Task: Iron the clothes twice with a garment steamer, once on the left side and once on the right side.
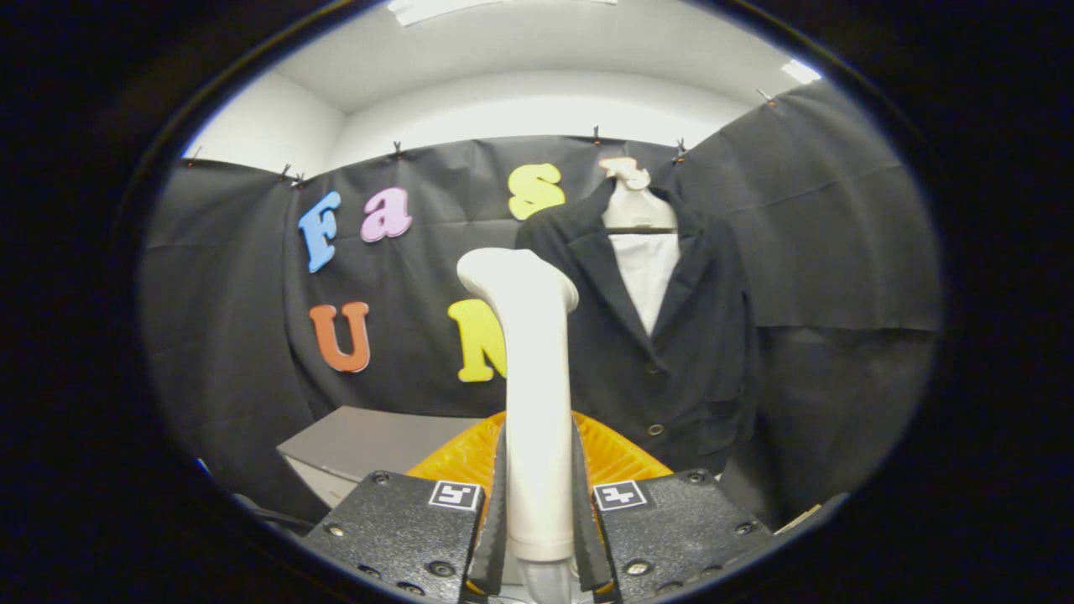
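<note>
Gripper [539, 537]: both fingers pressed against the sides of the garment steamer [533, 394], one on each flank of its lower handle, so the jaws are clamped on it with no gap showing on either side. Each finger block carries a small square marker tag on its top face.

Steamer: pale, smooth body, held upright between the fingers; the handle rises straight up from the grip and ends in a rounded head that bends over slightly toward the jacket's side. A grey section shows at the very bottom of the handle, below the grip line.

Just behind the fingers, at the steamer's base: a ribbed orange tray [617, 457] (only its upper wedge is visible on both sides of the handle). Beside it, away from the jacket, a grey box [369, 445] with a flat top.

Beyond the steamer: a dark jacket [671, 352] hanging on a white mannequin form [642, 252] against the booth's black cloth wall, lapels open over the white front, two buttons visible low on the front. The steamer head is apart from the jacket, not touching it as far as can be judged.
</note>
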The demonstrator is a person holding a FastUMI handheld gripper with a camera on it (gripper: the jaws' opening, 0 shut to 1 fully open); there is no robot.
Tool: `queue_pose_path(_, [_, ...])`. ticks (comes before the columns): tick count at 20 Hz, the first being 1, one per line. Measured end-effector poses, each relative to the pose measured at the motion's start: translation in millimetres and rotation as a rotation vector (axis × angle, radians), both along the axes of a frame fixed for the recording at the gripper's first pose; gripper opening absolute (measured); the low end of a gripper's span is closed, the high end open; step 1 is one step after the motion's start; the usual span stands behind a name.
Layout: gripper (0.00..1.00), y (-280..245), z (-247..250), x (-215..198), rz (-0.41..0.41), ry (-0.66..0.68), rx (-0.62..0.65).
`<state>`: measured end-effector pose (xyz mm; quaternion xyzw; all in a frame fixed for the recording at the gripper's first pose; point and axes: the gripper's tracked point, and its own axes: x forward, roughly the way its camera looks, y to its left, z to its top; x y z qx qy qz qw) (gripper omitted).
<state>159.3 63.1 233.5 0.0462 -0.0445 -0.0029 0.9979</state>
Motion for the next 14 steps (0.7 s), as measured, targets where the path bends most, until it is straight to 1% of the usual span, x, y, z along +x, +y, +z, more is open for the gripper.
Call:
queue_pose_path(3, [0.36,-34,20,10,-0.031,-0.020,0.026])
queue_pose_path(5, [0.36,-47,33,22,-0.032,-0.025,0.029])
queue_pose_path(9, [0.36,-60,59,50,-0.016,-0.042,0.009])
queue_pose_path(12, [0.36,-58,66,73,0.000,-0.050,-0.011])
queue_pose_path(14, [0.36,-60,67,86,-0.008,-0.052,-0.033])
